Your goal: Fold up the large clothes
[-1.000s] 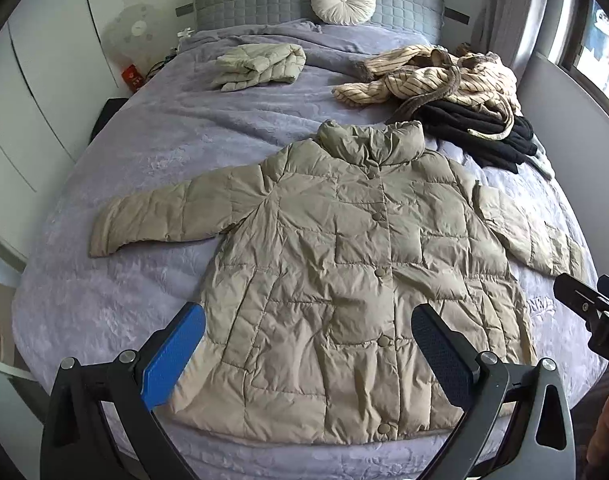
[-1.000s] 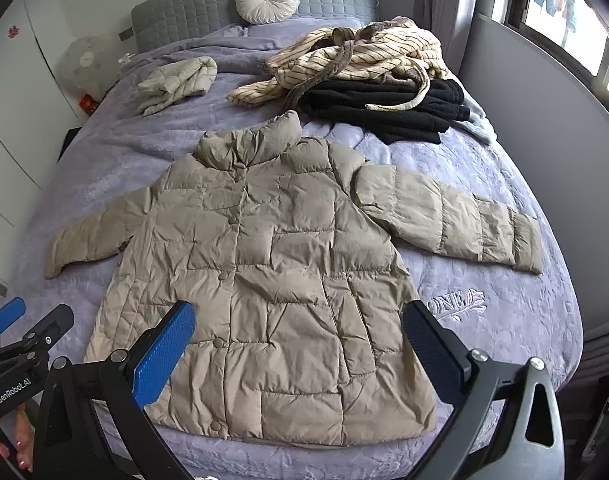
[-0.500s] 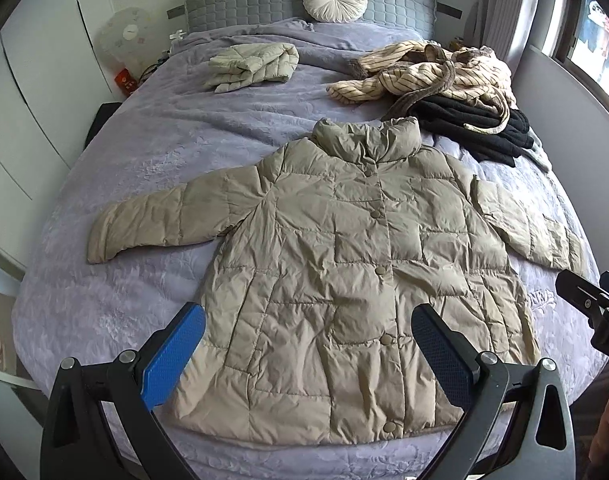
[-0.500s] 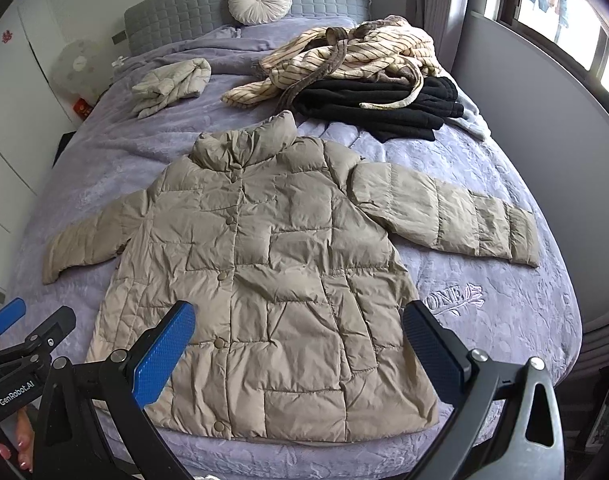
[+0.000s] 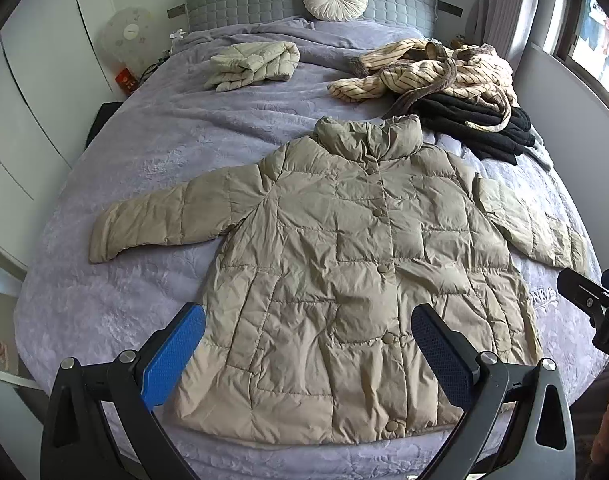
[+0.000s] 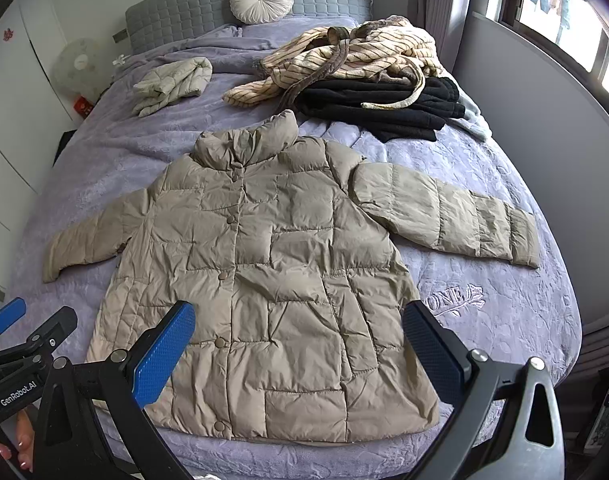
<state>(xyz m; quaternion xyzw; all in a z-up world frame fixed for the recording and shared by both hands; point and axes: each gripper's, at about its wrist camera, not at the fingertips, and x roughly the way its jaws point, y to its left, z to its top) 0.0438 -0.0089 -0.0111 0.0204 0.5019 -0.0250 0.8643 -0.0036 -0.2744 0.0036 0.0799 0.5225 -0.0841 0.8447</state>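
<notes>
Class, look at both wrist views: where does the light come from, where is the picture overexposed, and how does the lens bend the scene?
Left wrist view: daylight enters from the window at right, washed out; dark corners; the bed bulges round. Right wrist view: window also blown out; the wall beside it curves; the puffer jacket stays sharp, evenly lit, with soft shadows.

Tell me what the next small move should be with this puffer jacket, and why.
Probably bring the left gripper to the left sleeve's cuff to fold it across the body. The jacket lies flat, buttoned, sleeves spread wide, and both the left and the right gripper hover open over the hem, holding nothing.
</notes>
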